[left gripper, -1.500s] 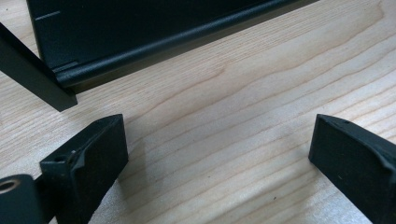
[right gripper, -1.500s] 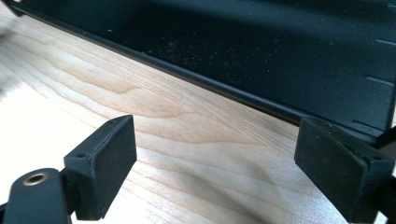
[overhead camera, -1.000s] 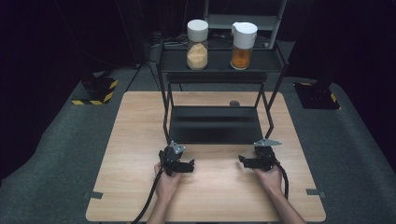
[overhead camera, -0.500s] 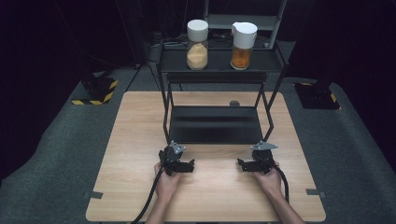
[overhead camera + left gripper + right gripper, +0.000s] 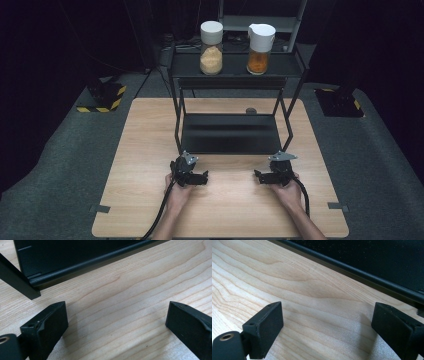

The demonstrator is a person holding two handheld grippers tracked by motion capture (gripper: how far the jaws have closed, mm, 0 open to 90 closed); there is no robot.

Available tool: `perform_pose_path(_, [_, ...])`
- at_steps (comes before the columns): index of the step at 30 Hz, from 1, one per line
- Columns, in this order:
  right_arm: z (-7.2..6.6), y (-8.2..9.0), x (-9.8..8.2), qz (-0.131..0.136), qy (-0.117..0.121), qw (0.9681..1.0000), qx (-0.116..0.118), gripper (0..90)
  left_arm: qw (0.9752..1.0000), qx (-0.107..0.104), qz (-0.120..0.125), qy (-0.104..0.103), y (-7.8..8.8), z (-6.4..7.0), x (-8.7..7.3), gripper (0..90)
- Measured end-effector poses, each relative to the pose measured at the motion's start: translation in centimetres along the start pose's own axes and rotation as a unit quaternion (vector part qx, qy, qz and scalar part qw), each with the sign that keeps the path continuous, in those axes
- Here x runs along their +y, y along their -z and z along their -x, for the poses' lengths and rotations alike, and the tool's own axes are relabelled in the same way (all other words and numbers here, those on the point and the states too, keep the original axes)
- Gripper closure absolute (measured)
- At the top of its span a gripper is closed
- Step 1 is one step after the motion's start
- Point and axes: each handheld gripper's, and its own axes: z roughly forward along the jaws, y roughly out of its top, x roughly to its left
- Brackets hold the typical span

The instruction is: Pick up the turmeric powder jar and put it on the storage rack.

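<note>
My left gripper (image 5: 203, 177) rests low over the wooden table (image 5: 145, 130), held by a hand, with its jaws pointing toward the middle. In the left gripper view the left gripper (image 5: 116, 315) stands open over bare wood. My right gripper (image 5: 258, 176) mirrors it on the right side. Its jaws (image 5: 327, 315) have just been opening and stand wide apart with nothing between them. A black rack's lower shelf (image 5: 230, 134) lies just beyond both grippers.
On the rack's top shelf (image 5: 235, 67) stand a white-lidded jar of pale grains (image 5: 211, 47) and a jar of orange contents (image 5: 260, 48). A small dark round thing (image 5: 251, 110) lies on the table behind the rack. Grey carpet surrounds the table.
</note>
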Motion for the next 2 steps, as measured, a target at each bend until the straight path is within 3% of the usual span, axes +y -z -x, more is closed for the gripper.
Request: perform_pose_path(2, [-0.02,0.00,0.02,-0.001,-0.001,1.0000,0.000,9.2,0.9999,-0.007,-0.012,-0.009,-0.01,-0.09,0.51,1.4])
